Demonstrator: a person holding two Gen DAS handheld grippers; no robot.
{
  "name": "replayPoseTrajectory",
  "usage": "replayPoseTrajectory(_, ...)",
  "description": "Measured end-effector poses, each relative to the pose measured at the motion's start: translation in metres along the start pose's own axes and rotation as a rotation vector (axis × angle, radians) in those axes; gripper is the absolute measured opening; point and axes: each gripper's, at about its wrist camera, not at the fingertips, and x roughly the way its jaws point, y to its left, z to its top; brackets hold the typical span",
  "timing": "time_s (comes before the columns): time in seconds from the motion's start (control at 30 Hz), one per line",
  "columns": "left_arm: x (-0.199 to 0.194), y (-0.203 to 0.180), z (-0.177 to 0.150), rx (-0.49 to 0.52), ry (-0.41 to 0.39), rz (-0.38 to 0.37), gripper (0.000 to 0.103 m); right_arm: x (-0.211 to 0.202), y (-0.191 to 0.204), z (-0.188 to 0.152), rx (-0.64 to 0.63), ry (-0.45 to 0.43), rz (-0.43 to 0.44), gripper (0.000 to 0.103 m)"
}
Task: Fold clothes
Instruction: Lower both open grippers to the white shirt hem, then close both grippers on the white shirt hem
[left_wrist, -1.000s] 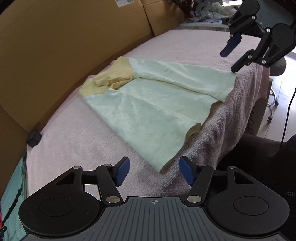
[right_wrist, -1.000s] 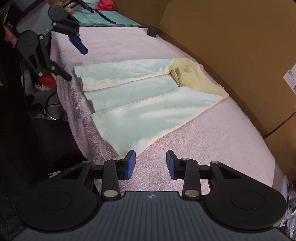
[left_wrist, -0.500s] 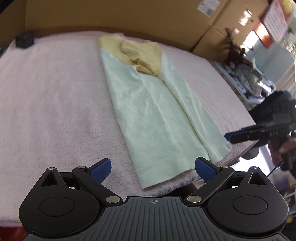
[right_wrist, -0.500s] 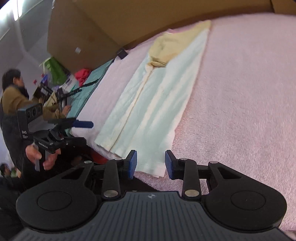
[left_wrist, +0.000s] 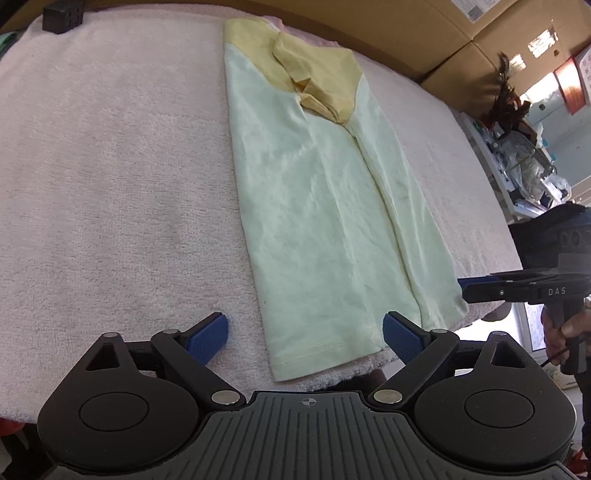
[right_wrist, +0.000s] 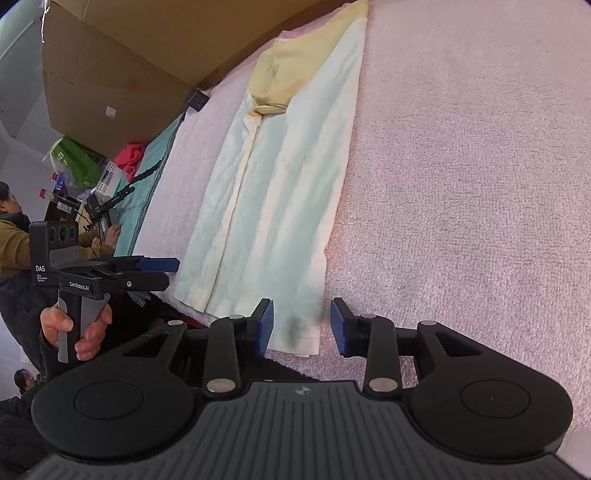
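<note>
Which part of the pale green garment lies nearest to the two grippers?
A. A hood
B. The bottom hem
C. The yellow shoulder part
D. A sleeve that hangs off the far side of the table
B: the bottom hem of the pale green garment lies at the near table edge, just ahead of the left gripper and the right gripper; the yellow part is at the far end.

You stand in cluttered storeroom-like workspace: stacked cardboard boxes (left_wrist: 461, 33), towel-draped table (left_wrist: 110, 166), crowded shelves (left_wrist: 524, 162) behind.
</note>
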Motion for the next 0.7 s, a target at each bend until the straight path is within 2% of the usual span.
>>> replayPoseTrajectory(0.1,0.002,-0.004,0.005,0.014,0.015,0.037,0.081,0.005,0.002,-0.001,0.009,0.013,0.007,0.035)
replayPoseTrajectory(0.13,0.002,-0.004,0.006,0.008,0.023,0.038,0.072,0.006,0.004,-0.001,0.012,0.009,-0.005,0.029)
replayPoseTrajectory(0.17,0.002,-0.004,0.007,-0.002,0.036,0.036,0.053,0.005,0.004,0.000,0.014,0.004,-0.011,0.024)
replayPoseTrajectory(0.2,0.003,-0.002,0.009,-0.022,0.056,0.027,0.045,0.005,0.004,0.000,0.015,-0.001,-0.013,0.013)
replayPoseTrajectory(0.23,0.004,-0.001,0.010,-0.037,0.068,0.023,0.041,0.005,0.003,0.000,0.016,-0.004,-0.016,0.009)
replayPoseTrajectory(0.27,0.005,0.001,0.011,-0.044,0.075,0.026,0.038,0.006,0.003,0.000,0.017,-0.006,-0.019,0.008)
replayPoseTrajectory(0.3,0.006,0.002,0.011,-0.049,0.077,0.035,0.028,0.006,0.003,0.000,0.016,-0.006,-0.022,0.007)
replayPoseTrajectory(0.33,0.006,0.004,0.011,-0.057,0.078,0.041,0.023,0.006,0.002,0.000,0.013,-0.007,-0.023,0.007)
replayPoseTrajectory(0.47,0.004,0.005,0.006,-0.074,0.083,0.036,0.010,0.005,0.001,-0.003,0.012,-0.015,-0.025,0.007)
replayPoseTrajectory(0.7,0.003,0.009,0.001,-0.086,0.084,0.023,0.001,0.008,-0.005,-0.004,0.030,-0.011,-0.012,0.005)
